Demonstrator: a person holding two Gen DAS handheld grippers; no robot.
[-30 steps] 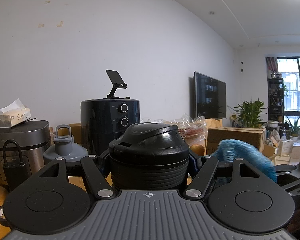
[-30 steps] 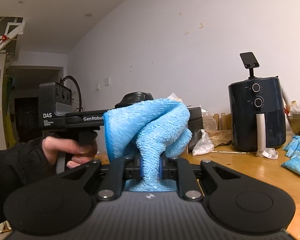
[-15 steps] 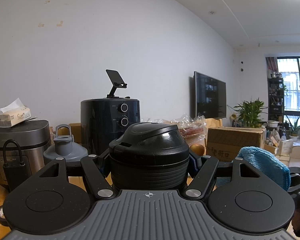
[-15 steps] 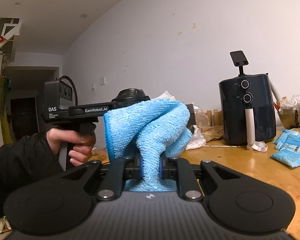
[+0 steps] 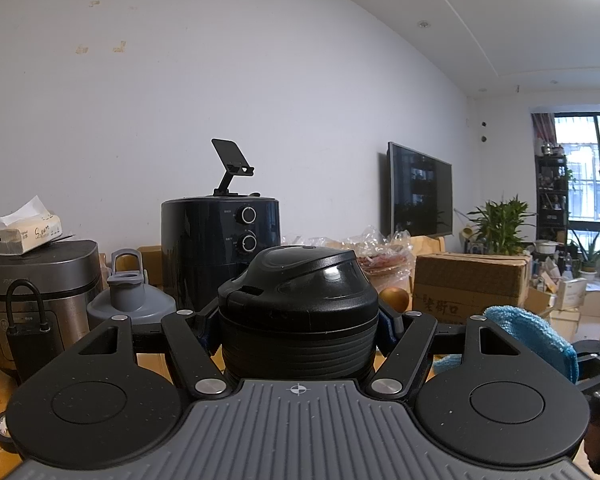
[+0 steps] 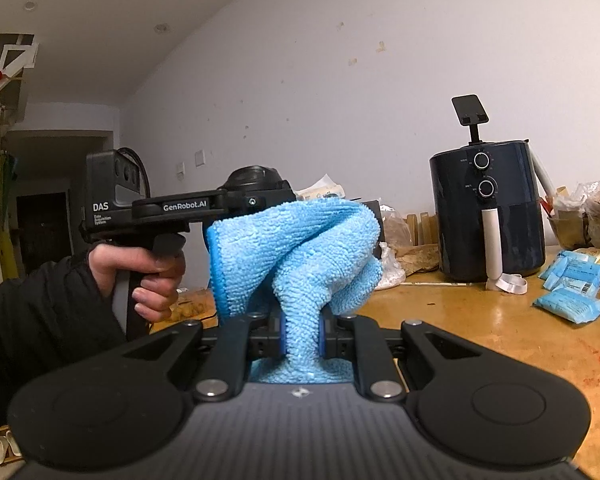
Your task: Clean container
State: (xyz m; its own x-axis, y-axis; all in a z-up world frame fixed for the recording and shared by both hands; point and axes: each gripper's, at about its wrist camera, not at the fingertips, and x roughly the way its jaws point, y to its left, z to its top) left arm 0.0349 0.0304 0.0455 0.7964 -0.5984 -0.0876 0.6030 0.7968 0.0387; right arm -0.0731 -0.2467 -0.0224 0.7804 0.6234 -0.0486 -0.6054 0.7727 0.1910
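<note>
Between the left gripper's [image 5: 298, 322] jaws sits the black container [image 5: 298, 304], clamped above the desk [image 6: 500, 332]. Right gripper [image 6: 300, 334] pinches a blue cloth [image 6: 296, 248] beside it; wiping seems next, needing the cloth pressed against its side

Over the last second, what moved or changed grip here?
The cloth in the right gripper sank lower and drifted right in the left view. No grip changed: left gripper stays shut on the container, right on the cloth.

one black container [image 5: 298, 312], one blue cloth [image 6: 296, 248], two grippers [image 6: 300, 332]
</note>
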